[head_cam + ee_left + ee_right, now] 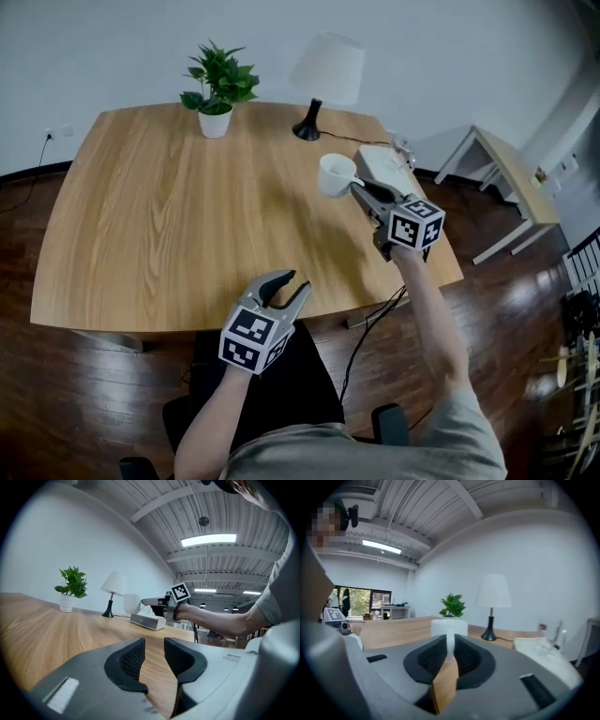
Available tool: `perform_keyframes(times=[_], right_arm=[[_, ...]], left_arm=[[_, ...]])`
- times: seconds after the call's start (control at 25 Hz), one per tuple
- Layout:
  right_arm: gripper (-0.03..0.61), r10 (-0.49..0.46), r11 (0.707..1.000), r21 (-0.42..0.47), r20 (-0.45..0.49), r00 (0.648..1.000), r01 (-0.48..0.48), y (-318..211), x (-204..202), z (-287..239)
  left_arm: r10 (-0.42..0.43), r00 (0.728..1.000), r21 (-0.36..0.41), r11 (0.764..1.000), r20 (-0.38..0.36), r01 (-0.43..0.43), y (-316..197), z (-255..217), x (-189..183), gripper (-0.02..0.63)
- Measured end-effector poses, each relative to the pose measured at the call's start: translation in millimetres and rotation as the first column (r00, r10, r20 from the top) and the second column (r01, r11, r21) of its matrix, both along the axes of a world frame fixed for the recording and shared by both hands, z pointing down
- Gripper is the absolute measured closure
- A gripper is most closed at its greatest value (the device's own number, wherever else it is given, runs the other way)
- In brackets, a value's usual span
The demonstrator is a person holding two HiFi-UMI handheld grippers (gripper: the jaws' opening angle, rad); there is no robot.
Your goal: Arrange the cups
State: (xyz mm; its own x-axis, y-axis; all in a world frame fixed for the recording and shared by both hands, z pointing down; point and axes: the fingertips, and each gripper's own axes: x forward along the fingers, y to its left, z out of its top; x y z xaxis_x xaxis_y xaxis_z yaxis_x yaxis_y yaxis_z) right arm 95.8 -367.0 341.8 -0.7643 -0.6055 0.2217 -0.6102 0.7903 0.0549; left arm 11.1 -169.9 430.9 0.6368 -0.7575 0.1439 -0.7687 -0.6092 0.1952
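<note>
White cup [335,174] hangs clamped in the outstretched right gripper [361,189].

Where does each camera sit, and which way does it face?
Head view: on the head, looking down at the table; forearms, left gripper, right gripper show.
Left gripper view: on the left gripper, facing across the table at the right gripper; open jaws show.
Right gripper view: on the right gripper, facing plant and lamp; jaws shut on a cup.
Shared: all show cup, plant, lamp.

Wooden table [187,234] bears potted plant [216,94], lamp [323,80], perhaps a white tray [380,161].
</note>
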Motion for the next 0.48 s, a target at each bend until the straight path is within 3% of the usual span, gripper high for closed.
perform_keyframes(times=[0.12, 0.24, 0.32, 0.48], right_arm=[[0.514, 0.183, 0.982, 0.042, -0.005, 0.983, -0.182, -27.9, 91.3, -21.5], [0.514, 0.34, 0.94, 0.027, -0.017, 0.94, -0.34, -55.7, 167.8, -17.5], [0.514, 0.393, 0.919, -0.006, -0.028, 0.919, -0.393, -66.2, 197.3, -6.4], [0.514, 0.412, 0.909, -0.064, 0.006, 0.911, -0.411, -76.4, 219.4, 5.5]], left_arm=[[0.009, 1.0, 0.0, 1.0, 0.0, -0.009, 0.1, -1.5, 3.9, 0.477], [0.011, 1.0, 0.0, 1.0, 0.004, -0.011, 0.4, -1.0, 3.6, 0.477], [0.011, 1.0, 0.001, 1.0, 0.007, -0.011, 0.6, -0.5, 3.2, 0.477], [0.009, 1.0, -0.001, 1.0, 0.011, -0.009, 1.5, -0.5, 3.8, 0.477]])
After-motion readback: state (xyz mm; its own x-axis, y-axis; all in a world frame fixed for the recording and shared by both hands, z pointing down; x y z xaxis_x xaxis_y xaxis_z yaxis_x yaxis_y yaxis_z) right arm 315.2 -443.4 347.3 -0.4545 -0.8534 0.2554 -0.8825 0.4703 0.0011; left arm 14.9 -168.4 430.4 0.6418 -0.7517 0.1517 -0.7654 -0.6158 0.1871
